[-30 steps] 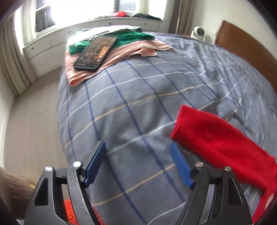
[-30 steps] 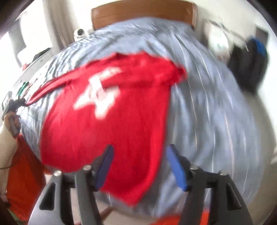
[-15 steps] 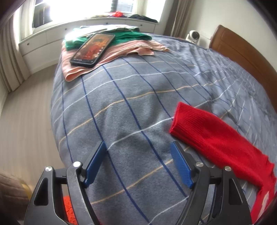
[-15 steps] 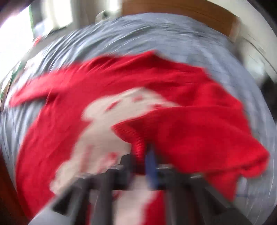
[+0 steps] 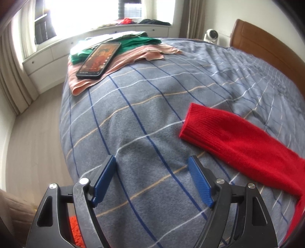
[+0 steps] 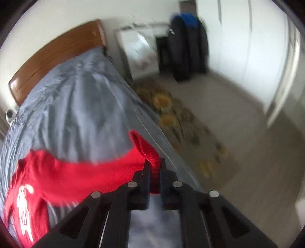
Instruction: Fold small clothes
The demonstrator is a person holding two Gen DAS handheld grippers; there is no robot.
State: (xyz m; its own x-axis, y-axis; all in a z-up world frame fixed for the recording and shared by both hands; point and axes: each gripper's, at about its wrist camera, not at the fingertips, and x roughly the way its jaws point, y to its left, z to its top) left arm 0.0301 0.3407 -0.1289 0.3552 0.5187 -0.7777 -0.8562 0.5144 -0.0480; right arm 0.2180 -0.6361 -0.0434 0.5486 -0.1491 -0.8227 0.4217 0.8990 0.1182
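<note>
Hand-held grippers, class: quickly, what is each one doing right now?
Left hand-held gripper: open, empty, over the bedspread.
Right hand-held gripper: shut on the red sweater.

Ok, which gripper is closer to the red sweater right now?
Right. The right gripper is shut on the red sweater's cuff, while the left gripper hangs open over the blanket beside the other sleeve.

The left wrist view looks low across the bed toward the window. The right wrist view faces the headboard and floor (blurred); both share the red sweater.
</note>
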